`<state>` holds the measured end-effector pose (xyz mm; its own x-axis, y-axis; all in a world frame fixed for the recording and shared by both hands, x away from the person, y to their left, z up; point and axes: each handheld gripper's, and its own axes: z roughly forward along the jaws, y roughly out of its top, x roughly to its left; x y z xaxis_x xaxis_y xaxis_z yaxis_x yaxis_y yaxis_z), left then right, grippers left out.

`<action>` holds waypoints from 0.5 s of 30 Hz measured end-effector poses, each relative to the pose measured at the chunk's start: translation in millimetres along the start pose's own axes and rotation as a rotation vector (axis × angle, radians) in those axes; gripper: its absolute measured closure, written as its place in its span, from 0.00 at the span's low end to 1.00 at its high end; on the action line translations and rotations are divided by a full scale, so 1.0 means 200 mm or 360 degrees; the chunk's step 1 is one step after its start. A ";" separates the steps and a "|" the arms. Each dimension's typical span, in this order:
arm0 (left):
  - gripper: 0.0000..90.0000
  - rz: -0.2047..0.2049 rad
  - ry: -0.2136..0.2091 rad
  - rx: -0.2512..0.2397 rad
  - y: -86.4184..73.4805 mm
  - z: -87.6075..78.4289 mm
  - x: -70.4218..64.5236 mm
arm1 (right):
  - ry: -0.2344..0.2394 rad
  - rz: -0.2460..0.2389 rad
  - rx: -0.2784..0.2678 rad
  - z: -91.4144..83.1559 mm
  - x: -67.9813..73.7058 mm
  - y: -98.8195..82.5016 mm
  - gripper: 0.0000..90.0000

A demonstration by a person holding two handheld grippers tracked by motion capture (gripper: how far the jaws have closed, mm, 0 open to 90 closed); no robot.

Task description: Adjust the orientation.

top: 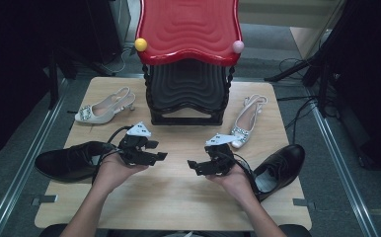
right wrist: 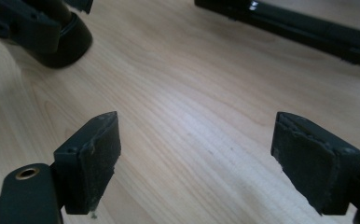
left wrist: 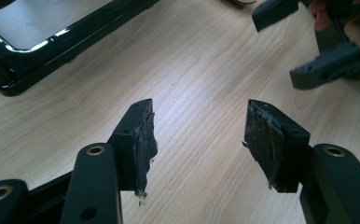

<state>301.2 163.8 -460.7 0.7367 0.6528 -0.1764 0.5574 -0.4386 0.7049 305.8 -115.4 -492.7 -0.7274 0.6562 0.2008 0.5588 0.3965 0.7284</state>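
Both hand-held grippers hover over the pale wooden table [top: 178, 197], left hand-held gripper [top: 155, 150] and right hand-held gripper [top: 194, 166] each with jaws spread wide, nothing between them. Black leather shoes [top: 65, 160] flank them; white heeled slingbacks [top: 104, 106] sit beside the red-topped black shoe rack [top: 188, 59].

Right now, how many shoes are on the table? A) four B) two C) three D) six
A: two white heeled shoes lie either side of the black rack, one black shoe sits at the table's left edge and another black shoe at its right, making four.
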 end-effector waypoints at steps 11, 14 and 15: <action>0.45 -0.0003 -0.0006 0.0064 -0.02 -0.02 0.02 | -0.0075 -0.0215 0.0002 -0.02 0.05 -0.03 0.26; 0.45 -0.0054 -0.0022 0.0093 -0.02 -0.05 0.03 | -0.0072 -0.0219 -0.0047 -0.05 0.06 -0.02 0.36; 0.45 -0.0070 -0.0028 0.0090 -0.02 -0.06 0.03 | -0.0072 -0.0219 -0.0047 -0.05 0.06 -0.02 0.36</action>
<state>298.6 176.4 -456.8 0.7172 0.6615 -0.2191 0.6101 -0.4441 0.6562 291.2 -115.8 -487.3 -0.7774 0.6253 0.0687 0.4426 0.4661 0.7661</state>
